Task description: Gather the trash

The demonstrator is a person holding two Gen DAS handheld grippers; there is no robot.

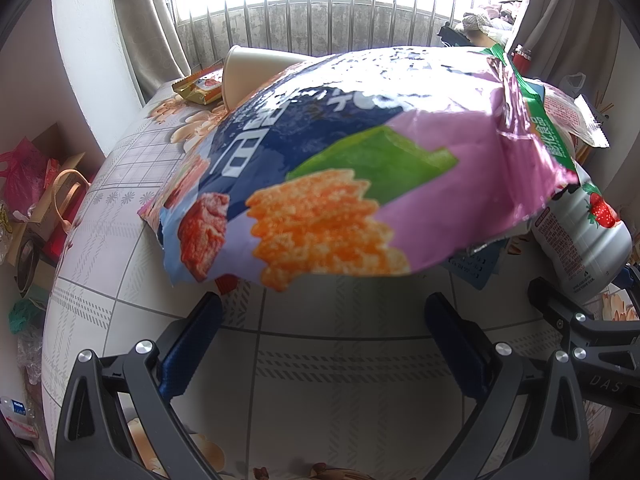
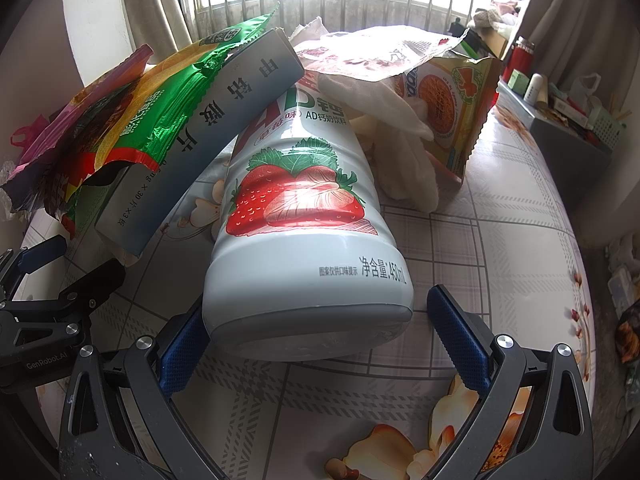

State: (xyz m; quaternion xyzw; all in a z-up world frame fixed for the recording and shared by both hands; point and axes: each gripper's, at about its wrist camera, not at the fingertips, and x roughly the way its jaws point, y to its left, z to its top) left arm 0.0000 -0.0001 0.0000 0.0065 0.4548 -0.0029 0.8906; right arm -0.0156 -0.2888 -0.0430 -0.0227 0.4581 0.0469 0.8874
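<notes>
A large purple snack bag [image 1: 360, 168] with orange chips printed on it lies puffed up on the table, just beyond my left gripper [image 1: 324, 304]. That gripper is open with nothing between its fingers. A white strawberry drink bottle [image 2: 304, 216] lies on its side, its base between the fingers of my open right gripper [image 2: 316, 300]. The left pad is at the bottle's base and the right pad stands apart from it. A grey-blue medicine box [image 2: 200, 136] and a green snack bag [image 2: 160, 100] lean on the bottle. The same bottle [image 1: 580, 236] shows at the right of the left wrist view.
An orange wrapper [image 2: 448, 108], a clear wrapper [image 2: 380, 52] and a white cloth [image 2: 404, 160] lie behind the bottle. A paper cup [image 1: 248, 68] and a gold wrapper [image 1: 200, 86] sit at the back. The floral tablecloth [image 2: 500, 220] drops off at the right. Bags and boxes [image 1: 44, 184] are below the table's left edge.
</notes>
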